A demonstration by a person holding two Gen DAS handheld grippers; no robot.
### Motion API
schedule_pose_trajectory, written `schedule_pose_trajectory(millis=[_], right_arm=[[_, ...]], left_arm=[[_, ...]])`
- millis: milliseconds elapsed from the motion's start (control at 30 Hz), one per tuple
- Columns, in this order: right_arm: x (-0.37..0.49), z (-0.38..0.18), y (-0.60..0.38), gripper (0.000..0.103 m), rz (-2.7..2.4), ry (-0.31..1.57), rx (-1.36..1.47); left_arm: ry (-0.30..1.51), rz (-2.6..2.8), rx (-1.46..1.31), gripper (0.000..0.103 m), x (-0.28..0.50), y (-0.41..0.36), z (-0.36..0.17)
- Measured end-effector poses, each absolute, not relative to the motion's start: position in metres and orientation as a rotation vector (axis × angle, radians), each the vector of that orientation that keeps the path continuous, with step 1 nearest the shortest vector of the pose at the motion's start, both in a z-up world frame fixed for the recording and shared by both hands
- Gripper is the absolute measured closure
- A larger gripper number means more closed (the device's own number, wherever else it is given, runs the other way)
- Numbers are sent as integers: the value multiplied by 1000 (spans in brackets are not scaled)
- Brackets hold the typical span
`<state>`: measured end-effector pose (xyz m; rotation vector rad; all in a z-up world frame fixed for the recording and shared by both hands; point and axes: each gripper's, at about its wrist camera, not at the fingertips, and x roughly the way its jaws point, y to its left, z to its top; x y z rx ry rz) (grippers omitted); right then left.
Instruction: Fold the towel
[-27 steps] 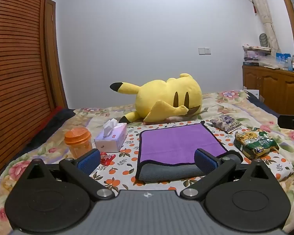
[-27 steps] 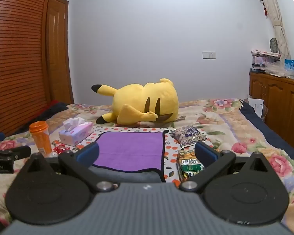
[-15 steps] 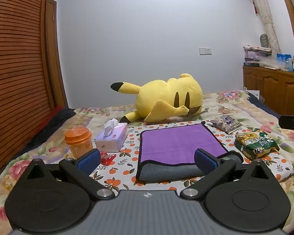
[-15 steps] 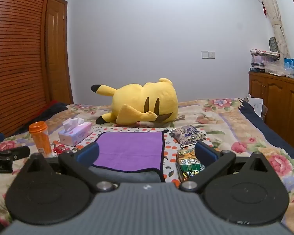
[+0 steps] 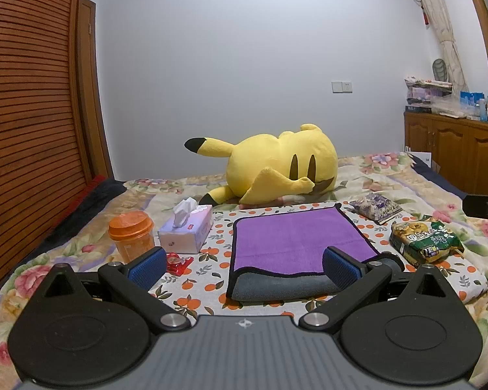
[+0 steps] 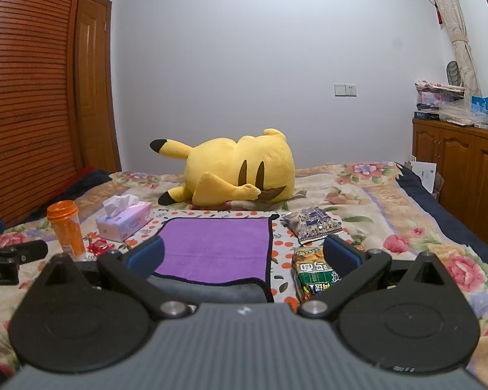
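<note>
A purple towel [image 5: 296, 239] with a black hem lies flat on the bed; its grey underside shows in a folded strip along the near edge [image 5: 283, 287]. It also shows in the right wrist view [image 6: 216, 243]. My left gripper [image 5: 244, 266] is open and empty, just short of the towel's near edge. My right gripper [image 6: 244, 256] is open and empty, near the towel's near right corner. Part of the left gripper shows at the left edge of the right wrist view [image 6: 6, 256].
On the orange-print cloth [image 5: 211, 269] sit an orange-lidded jar [image 5: 131, 237], a tissue box [image 5: 187, 232], a red candy wrapper [image 5: 177, 261], a green snack bag [image 5: 423, 242] and a purple snack bag [image 5: 375, 208]. A yellow plush toy [image 5: 276, 172] lies behind the towel.
</note>
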<state>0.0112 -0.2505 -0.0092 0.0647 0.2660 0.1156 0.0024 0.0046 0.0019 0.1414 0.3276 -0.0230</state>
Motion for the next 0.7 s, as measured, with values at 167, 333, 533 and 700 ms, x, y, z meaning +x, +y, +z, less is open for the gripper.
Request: schedule_pose_trajectory(millis=[167,333,533,700], right_arm=[[11,-9,-251,0,115,267,64],[11,-9,-251,0,115,268,64],[12,-9,-251,0,115,268,63],[12,-9,-251,0,115,268,63]], left_arm=[[327,-23,141,0,4,4,2],[326,-24,140,0,3,5,4],[325,-24,139,0,4,6,4],[324,-24,137,0,3,5,3]])
